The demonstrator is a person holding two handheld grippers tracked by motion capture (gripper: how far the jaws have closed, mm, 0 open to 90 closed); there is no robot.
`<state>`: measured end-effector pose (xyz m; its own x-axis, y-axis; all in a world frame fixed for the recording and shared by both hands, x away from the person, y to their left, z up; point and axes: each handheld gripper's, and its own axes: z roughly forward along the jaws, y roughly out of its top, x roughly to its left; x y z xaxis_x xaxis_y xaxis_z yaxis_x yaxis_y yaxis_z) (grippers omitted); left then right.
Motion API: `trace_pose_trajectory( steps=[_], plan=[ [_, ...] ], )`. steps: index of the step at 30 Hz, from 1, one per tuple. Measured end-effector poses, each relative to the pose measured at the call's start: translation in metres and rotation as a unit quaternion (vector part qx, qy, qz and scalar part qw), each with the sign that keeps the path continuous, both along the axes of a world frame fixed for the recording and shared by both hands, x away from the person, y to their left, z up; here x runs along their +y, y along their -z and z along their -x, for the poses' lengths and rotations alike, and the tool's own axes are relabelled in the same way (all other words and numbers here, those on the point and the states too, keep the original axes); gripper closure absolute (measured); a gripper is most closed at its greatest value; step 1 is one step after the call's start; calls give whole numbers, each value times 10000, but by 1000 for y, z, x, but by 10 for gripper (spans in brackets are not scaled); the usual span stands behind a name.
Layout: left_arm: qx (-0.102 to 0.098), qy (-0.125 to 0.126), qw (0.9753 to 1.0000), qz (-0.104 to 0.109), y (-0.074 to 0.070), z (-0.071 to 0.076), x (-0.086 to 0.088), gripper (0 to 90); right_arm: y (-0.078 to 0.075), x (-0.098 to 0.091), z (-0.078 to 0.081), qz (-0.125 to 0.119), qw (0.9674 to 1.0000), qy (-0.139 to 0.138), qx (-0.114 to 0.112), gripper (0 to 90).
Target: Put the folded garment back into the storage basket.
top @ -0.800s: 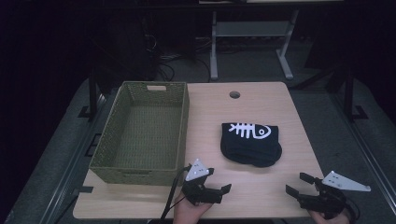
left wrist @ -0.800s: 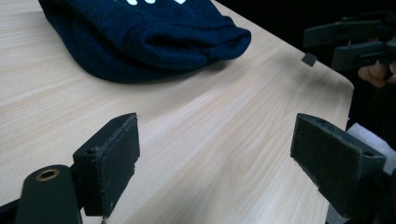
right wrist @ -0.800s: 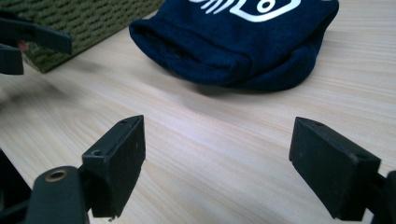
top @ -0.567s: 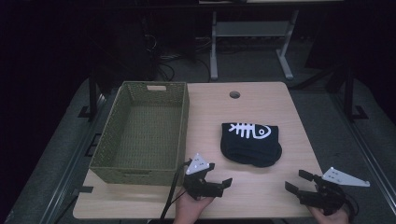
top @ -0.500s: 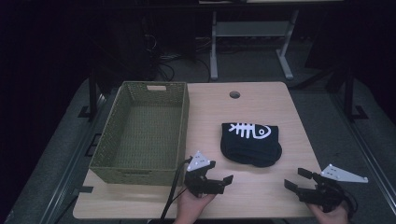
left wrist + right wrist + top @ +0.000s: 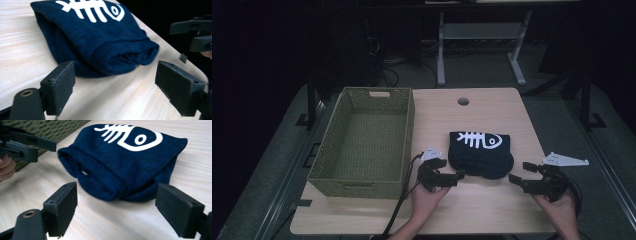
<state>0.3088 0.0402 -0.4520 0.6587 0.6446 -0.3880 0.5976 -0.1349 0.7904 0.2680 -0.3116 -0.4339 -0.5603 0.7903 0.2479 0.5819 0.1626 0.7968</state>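
A navy knit hat (image 6: 479, 152) with a white fish-skeleton print lies flat on the wooden table (image 6: 482, 210). My left gripper (image 6: 453, 170) is at the hat's near-left edge, open and pointing at it. In the left gripper view the hat's folded brim (image 6: 110, 57) lies just ahead of the left gripper (image 6: 115, 85), with nothing between the pads. My right gripper (image 6: 518, 172) is at the hat's near-right side, also open. In the right gripper view the hat (image 6: 125, 157) lies just beyond the right gripper (image 6: 116, 207), untouched.
A green woven basket (image 6: 362, 142) stands empty on the table's left half, close beside the left hand. A round cable hole (image 6: 463, 101) is near the table's far edge. The table's right edge runs just right of the right hand.
Both grippers have moved away from the person and in toward the hat. The left one has come up to its near-left edge. The hat has not moved.
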Motion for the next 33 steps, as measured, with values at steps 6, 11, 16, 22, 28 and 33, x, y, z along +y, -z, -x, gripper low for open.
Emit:
trace_pose_trajectory(
  steps=[6,11,16,22,28,33],
  plan=[
    [53,-336,9994,-36,-1,-19,-9,188,-1,-3,-34,-16,9998,51,200,188],
    [69,-482,9988,-69,-3,-39,-19,203,2,-7,-57,-65,9994,143,321,200],
    [76,-728,9972,-153,-2,-51,-26,200,6,-8,-74,-140,9981,212,566,215],
    [563,-906,9943,-58,13,-68,-27,210,21,-9,-90,-318,9964,371,690,234],
    [850,-862,9926,84,20,-72,-25,268,36,-6,-96,-400,9949,475,799,300],
    [875,-872,9923,111,23,-73,-27,318,43,-3,-98,-485,9930,540,930,343]
  ],
)
